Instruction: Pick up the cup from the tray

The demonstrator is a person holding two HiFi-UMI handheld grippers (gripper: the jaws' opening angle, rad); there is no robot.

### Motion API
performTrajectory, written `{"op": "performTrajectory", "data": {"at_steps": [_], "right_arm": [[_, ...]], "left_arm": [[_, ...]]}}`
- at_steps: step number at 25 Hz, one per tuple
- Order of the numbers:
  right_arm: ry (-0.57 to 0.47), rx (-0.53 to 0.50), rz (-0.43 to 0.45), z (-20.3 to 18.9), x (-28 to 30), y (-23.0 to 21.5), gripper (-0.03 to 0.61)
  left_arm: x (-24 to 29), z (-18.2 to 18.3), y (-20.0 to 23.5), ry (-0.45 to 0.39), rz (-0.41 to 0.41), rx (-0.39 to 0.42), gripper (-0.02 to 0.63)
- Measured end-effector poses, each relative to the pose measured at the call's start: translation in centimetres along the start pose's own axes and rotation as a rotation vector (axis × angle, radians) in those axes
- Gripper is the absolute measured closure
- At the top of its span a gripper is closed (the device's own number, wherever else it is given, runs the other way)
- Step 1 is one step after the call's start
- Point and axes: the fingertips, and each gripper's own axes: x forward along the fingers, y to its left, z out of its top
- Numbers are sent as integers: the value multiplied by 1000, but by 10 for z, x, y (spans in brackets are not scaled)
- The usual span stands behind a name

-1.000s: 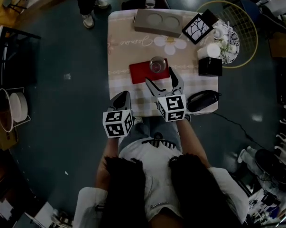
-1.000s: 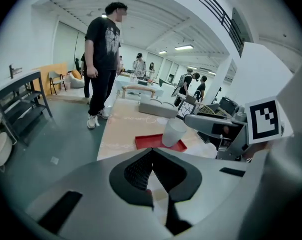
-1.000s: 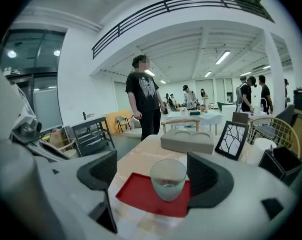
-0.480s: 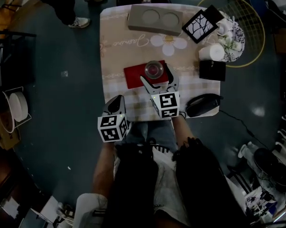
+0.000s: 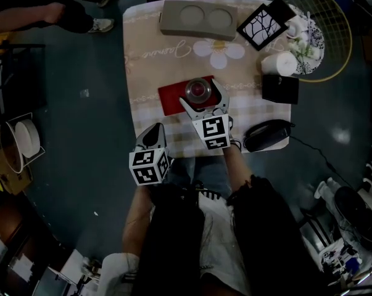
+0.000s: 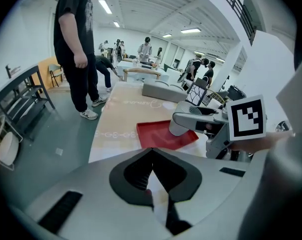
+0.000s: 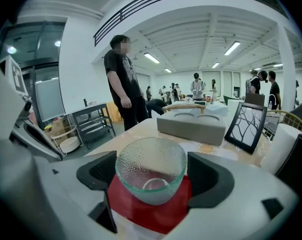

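A clear dimpled glass cup stands upright on a flat red tray in the middle of the table. My right gripper is open, and its two dark pads sit close on either side of the cup, which still rests on the tray. My left gripper is shut and empty, hovering at the table's front edge, left of the tray. From the left gripper view, the red tray and the right gripper around the cup lie ahead.
A grey holder with two round recesses stands at the table's far edge. A framed picture, a white roll, a black box and a black rounded object line the right side. A person stands on the floor at far left.
My right gripper has moved forward over the tray until its jaws straddle the cup. The left gripper has stayed by the table's front edge, and the person has walked left.
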Motion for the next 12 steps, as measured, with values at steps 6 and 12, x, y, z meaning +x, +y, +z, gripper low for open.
{"op": "performTrajectory", "data": {"at_steps": [6, 12], "right_arm": [[23, -22, 5, -7, 8, 0, 155], [27, -25, 9, -6, 9, -1, 170]], "left_arm": [[3, -11, 7, 19, 18, -33, 607], [3, -10, 11, 16, 30, -48, 607]]}}
